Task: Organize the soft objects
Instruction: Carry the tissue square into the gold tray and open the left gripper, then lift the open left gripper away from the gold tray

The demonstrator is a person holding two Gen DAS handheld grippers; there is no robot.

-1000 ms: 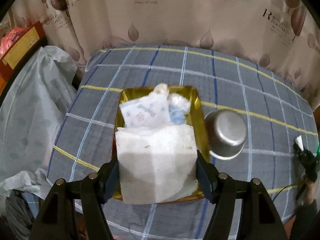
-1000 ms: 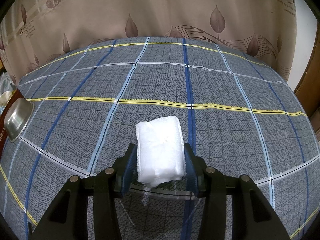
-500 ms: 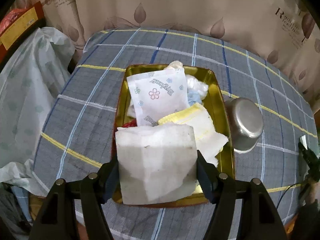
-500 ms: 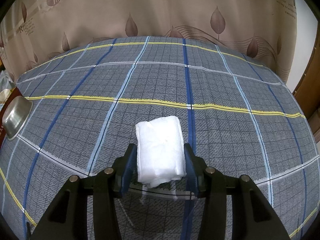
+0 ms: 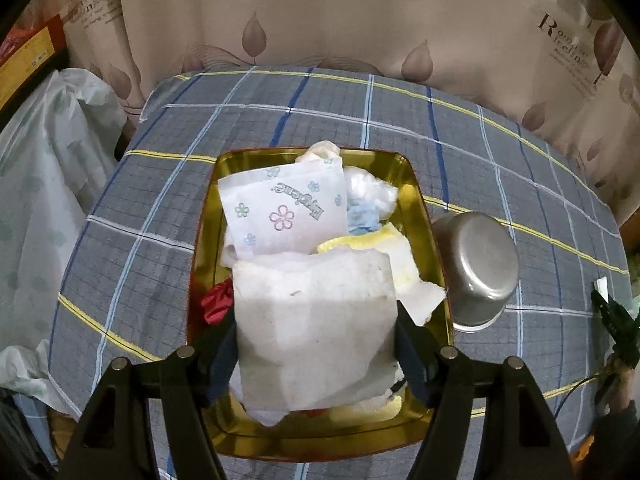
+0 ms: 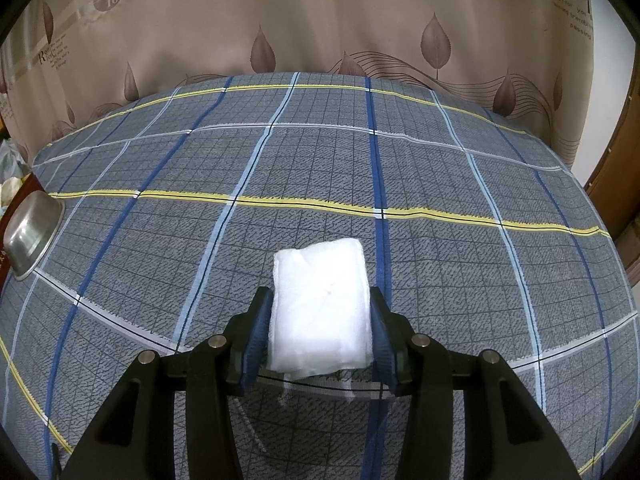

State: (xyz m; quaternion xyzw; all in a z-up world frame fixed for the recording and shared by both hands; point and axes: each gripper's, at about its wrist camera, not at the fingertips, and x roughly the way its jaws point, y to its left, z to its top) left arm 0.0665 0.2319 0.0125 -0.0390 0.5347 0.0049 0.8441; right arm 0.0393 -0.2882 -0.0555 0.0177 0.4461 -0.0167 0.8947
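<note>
While over the gold tray (image 5: 416, 184), white pad (image 5: 316, 328) between clenched left tongs (image 5: 316, 354); gauze pack (image 6: 320, 308) between clenched right tongs (image 6: 318, 336).

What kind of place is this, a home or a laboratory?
Probably a room in a home: a table under a plaid cloth, a leaf-printed curtain behind it, and a gold tray and a metal bowl on it.

The tray (image 5: 416, 184) is glossy gold metal; the bowl (image 5: 476, 264) beside it is dull brushed steel. The checked tablecloth (image 6: 440, 160) is coarse woven cloth, the held pad (image 6: 320, 304) soft, matt white fibre, the flowered packet (image 5: 284, 208) smooth plastic
</note>
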